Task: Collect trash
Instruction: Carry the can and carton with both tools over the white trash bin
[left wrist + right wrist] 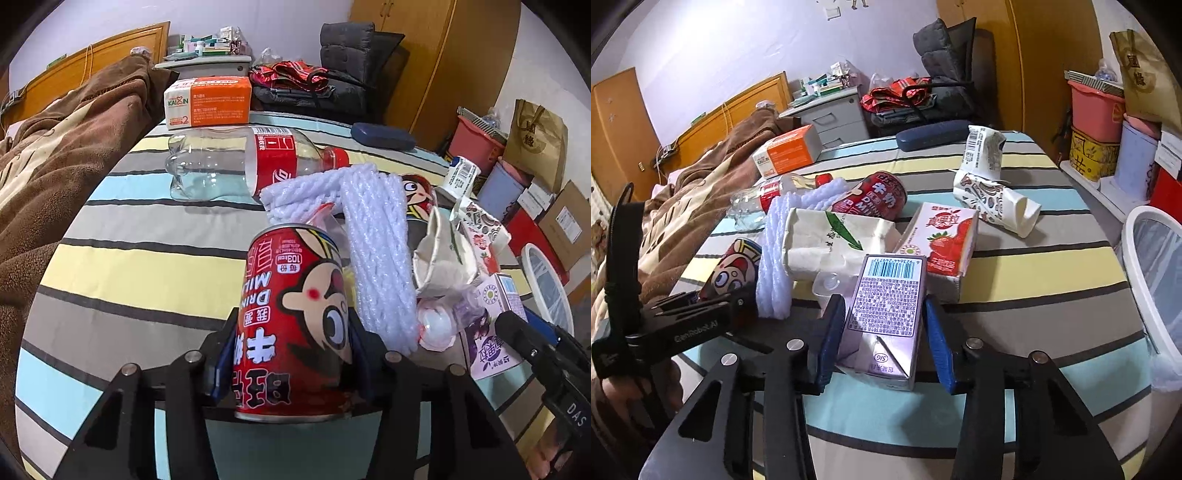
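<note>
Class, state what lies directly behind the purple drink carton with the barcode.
Behind the purple drink carton lie a clear plastic cup, a cream paper bag and a strawberry carton. The strawberry carton's lower left corner is covered.

Striped bedsheet; brown blanket along its left side; orange-and-white tissue box at the far edge; dark blue case nearby; grey drawer cabinet beyond; wooden wardrobe; pink bin at right.

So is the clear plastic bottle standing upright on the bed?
No, the clear plastic bottle lies on its side on the striped bedsheet, red cap pointing right.
</note>
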A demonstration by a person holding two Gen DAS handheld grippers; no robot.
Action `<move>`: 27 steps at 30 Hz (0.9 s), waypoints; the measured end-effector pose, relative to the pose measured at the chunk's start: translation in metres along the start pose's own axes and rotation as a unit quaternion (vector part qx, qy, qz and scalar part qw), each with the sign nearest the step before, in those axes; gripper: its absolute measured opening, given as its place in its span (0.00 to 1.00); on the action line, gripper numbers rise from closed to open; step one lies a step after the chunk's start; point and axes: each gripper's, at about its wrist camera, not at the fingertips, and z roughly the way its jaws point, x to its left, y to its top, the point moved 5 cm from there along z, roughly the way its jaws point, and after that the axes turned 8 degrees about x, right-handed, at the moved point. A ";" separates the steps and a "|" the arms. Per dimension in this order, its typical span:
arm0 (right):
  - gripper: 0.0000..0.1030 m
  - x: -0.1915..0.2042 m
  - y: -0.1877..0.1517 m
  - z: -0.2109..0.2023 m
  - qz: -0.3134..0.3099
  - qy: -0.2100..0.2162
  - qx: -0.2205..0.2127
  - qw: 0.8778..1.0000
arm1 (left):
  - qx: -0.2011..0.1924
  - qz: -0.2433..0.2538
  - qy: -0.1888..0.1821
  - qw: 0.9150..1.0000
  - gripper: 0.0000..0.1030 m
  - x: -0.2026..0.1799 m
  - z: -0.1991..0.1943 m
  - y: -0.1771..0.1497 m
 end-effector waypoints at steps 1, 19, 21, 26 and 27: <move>0.43 -0.002 0.001 0.000 0.002 0.000 -0.001 1.000 | -0.002 -0.001 0.001 1.000 0.53 -0.001 -0.001 -0.001; 0.43 -0.037 0.007 -0.037 0.032 -0.002 -0.051 0.998 | -0.045 0.016 -0.035 0.998 0.53 -0.039 -0.053 -0.010; 0.43 -0.045 0.008 -0.043 0.035 -0.006 -0.059 0.998 | -0.047 0.023 -0.040 0.998 0.53 -0.050 -0.056 -0.009; 0.43 -0.069 0.010 -0.060 0.046 -0.018 -0.077 0.996 | -0.056 0.051 -0.058 0.995 0.53 -0.085 -0.063 -0.003; 0.43 -0.074 0.010 -0.063 0.048 -0.020 -0.079 0.996 | -0.057 0.056 -0.063 0.995 0.53 -0.093 -0.064 -0.001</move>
